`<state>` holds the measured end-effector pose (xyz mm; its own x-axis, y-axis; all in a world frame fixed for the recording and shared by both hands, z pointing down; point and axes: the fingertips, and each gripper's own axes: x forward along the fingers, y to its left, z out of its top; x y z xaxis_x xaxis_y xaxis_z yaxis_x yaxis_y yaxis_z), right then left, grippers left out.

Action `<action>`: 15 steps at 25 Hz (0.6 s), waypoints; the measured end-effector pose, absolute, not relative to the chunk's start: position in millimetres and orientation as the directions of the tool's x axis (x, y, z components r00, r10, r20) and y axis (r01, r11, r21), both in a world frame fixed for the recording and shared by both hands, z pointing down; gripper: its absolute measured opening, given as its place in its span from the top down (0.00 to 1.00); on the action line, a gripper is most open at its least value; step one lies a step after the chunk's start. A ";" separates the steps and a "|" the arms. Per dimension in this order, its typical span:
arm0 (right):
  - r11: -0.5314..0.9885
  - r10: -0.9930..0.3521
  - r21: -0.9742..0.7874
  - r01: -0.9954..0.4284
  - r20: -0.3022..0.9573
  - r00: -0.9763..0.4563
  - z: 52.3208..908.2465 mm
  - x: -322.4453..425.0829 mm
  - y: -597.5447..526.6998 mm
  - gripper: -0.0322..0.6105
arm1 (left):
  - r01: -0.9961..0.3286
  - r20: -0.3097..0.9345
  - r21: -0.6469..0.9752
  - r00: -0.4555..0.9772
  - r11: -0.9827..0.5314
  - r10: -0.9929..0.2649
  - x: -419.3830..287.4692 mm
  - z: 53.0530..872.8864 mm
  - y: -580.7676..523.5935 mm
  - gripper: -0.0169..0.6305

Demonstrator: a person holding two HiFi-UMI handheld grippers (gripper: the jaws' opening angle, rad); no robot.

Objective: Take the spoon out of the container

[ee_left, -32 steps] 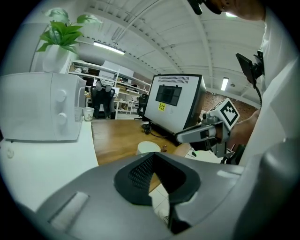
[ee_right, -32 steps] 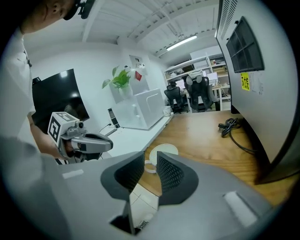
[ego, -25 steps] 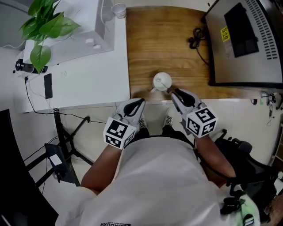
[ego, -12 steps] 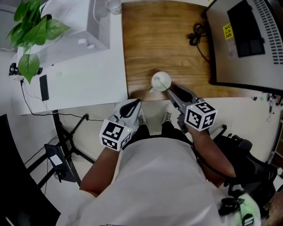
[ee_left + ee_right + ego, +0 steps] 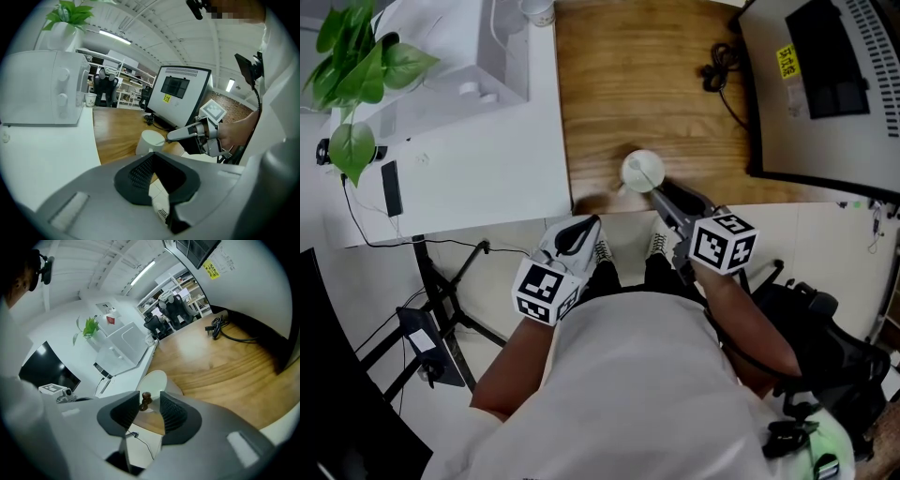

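A white container [image 5: 642,171] stands on the wooden table [image 5: 656,103] close to its front edge. In the right gripper view a brown spoon handle [image 5: 146,399] rises from the container [image 5: 157,378] and stands between the jaws with a gap on each side. My right gripper [image 5: 660,193] is open at the container's near rim, and its jaws have just been opening. My left gripper [image 5: 583,228] hangs off the table's front edge, left of the container, with its tips together and nothing in them. The left gripper view shows the container [image 5: 149,142] and the right gripper [image 5: 174,136] beside it.
A white table [image 5: 487,178] adjoins the wooden one on the left, bearing a white appliance [image 5: 441,66], a plant [image 5: 356,66] and a black phone [image 5: 391,187]. A large dark machine [image 5: 825,84] and a black cable [image 5: 717,70] sit at the back right.
The right gripper has rolled about its own axis and sunk a little at the container's rim, its jaws spreading around the spoon handle. The left gripper has barely moved.
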<state>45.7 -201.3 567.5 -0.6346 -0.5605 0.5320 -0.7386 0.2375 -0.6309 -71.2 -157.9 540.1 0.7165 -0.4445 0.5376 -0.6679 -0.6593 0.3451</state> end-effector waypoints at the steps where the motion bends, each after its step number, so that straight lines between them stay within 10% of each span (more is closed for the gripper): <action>1: 0.239 -0.560 -0.629 -0.740 0.533 -0.634 568.1 45.3 -201.6 0.74 | -0.669 0.538 0.346 0.716 -0.658 -0.445 -71.6 540.1 -157.6 0.97; 15: 0.305 -0.560 -0.561 -0.770 0.549 -0.621 563.7 41.3 -202.8 0.84 | -0.674 0.534 0.343 0.713 -0.654 -0.455 -76.1 539.8 -158.4 0.97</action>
